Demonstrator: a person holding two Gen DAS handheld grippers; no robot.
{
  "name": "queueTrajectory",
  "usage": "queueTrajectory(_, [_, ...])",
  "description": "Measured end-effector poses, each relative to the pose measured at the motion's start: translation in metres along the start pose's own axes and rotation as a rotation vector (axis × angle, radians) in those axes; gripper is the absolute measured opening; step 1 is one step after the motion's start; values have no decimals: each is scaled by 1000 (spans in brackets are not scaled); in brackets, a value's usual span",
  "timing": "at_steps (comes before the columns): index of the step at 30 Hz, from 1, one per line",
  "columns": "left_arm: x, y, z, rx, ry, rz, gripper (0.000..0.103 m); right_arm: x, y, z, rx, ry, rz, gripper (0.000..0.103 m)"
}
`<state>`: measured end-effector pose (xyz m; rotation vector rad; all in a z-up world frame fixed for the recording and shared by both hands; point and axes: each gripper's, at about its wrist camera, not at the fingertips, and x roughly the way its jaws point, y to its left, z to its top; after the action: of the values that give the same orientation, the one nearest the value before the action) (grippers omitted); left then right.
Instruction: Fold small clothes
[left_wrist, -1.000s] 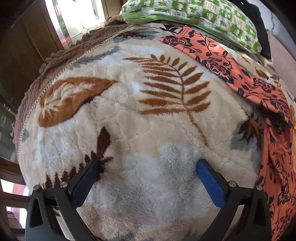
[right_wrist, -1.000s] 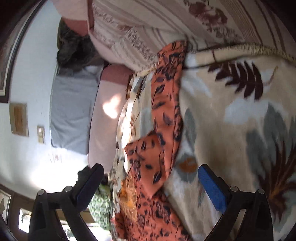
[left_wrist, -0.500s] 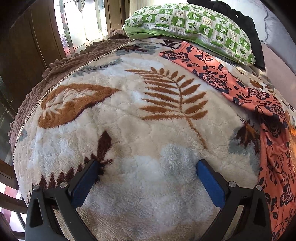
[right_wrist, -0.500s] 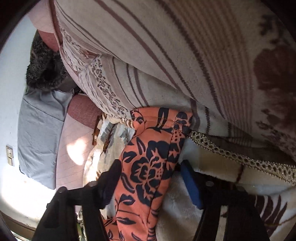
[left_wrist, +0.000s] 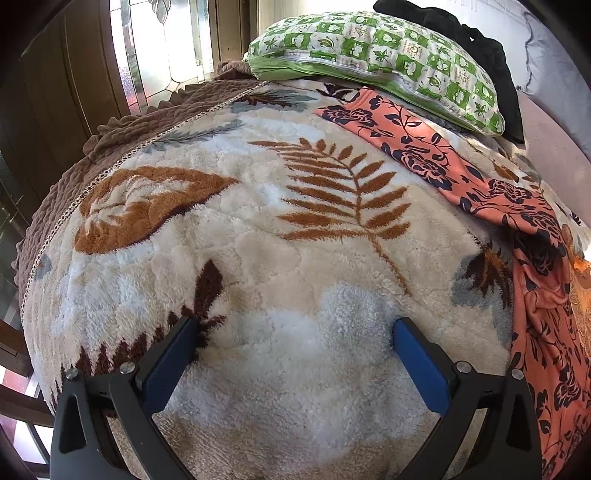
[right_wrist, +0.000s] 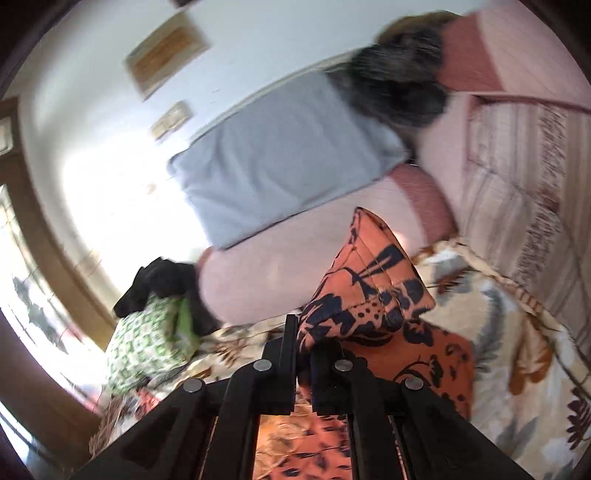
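An orange garment with a dark floral print (left_wrist: 417, 147) lies stretched along the far and right side of a fluffy cream leaf-pattern blanket (left_wrist: 258, 229). My left gripper (left_wrist: 295, 350) is open and empty, low over the blanket's near part, well left of the garment. My right gripper (right_wrist: 303, 339) is shut on one end of the orange garment (right_wrist: 365, 280) and holds that end lifted above the blanket, with the rest trailing below it. The right wrist view is blurred.
A green-and-white patterned pillow (left_wrist: 376, 62) lies at the head of the bed with black cloth (left_wrist: 476, 48) behind it. A brown bed cover edge (left_wrist: 122, 129) and window lie to the left. A grey pillow (right_wrist: 288, 158) and a striped blanket (right_wrist: 532, 192) lie beyond the garment.
My right gripper closed on the end of the orange garment and lifted it, swinging its view toward the wall. My left gripper stayed open and tilted up slightly.
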<state>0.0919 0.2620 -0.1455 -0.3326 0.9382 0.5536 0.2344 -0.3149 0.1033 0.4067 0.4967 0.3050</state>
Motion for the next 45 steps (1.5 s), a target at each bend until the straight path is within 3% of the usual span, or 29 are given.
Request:
queueTrajectory(3, [0,0,0,1,1,0,103,35,80,-70,-56,108,75,7])
queueTrajectory(6, [-1,2,0,8,7,-12,103,98,123,-173,-152,367,78,11])
queueTrajectory(8, [-1,3,-1,10,10,-26,103,137,123,-236,-189,573,65,23])
queueTrajectory(9, [-2,3,-1,8,11,-35,103,144,118,-258,-172,634,46,27])
queueTrajectory(10, [-2,4,-1,3,11,-43,103,145,104,-269,-151,652,35,41])
queueTrajectory(11, [-3,5,0,-6,11,-48,103,137,97,-272,-123,638,41,65])
queueTrajectory(13, [-3,5,1,-24,12,-50,103,113,78,-264,-63,584,57,79])
queueTrajectory(16, [-9,6,4,-43,11,-78,103,82,61,-233,-28,509,63,80])
queueTrajectory(19, [-39,2,4,-51,-68,-216,103,59,30,-209,43,439,25,83])
queueTrajectory(23, [-93,-48,3,71,-121,-406,103,29,-20,-212,161,395,-6,86])
queueTrajectory(26, [-104,-118,2,173,20,-594,103,16,-43,-224,225,389,12,86])
queueTrajectory(29, [-92,-186,-3,218,171,-674,103,8,-57,-233,268,370,50,86])
queueTrajectory(32, [-70,-229,2,184,268,-647,103,2,-66,-237,297,342,83,86])
queueTrajectory(36, [-35,-248,6,84,414,-575,103,-2,-80,-245,332,321,117,86])
queueTrajectory(38, [-22,-251,3,71,459,-531,83,0,-88,-249,358,322,133,86])
queueTrajectory(39, [-16,-251,2,73,480,-510,40,2,-92,-251,371,324,139,86])
queueTrajectory(40, [-11,-251,1,78,504,-486,6,2,-96,-252,386,323,145,86])
queueTrajectory(42, [-14,-244,3,85,470,-461,7,2,-101,-251,400,315,161,86])
queueTrajectory(43, [-24,-244,7,125,411,-433,6,2,-103,-251,400,308,164,86])
queueTrajectory(45, [-64,-251,19,257,196,-406,6,-1,-105,-249,397,294,164,86])
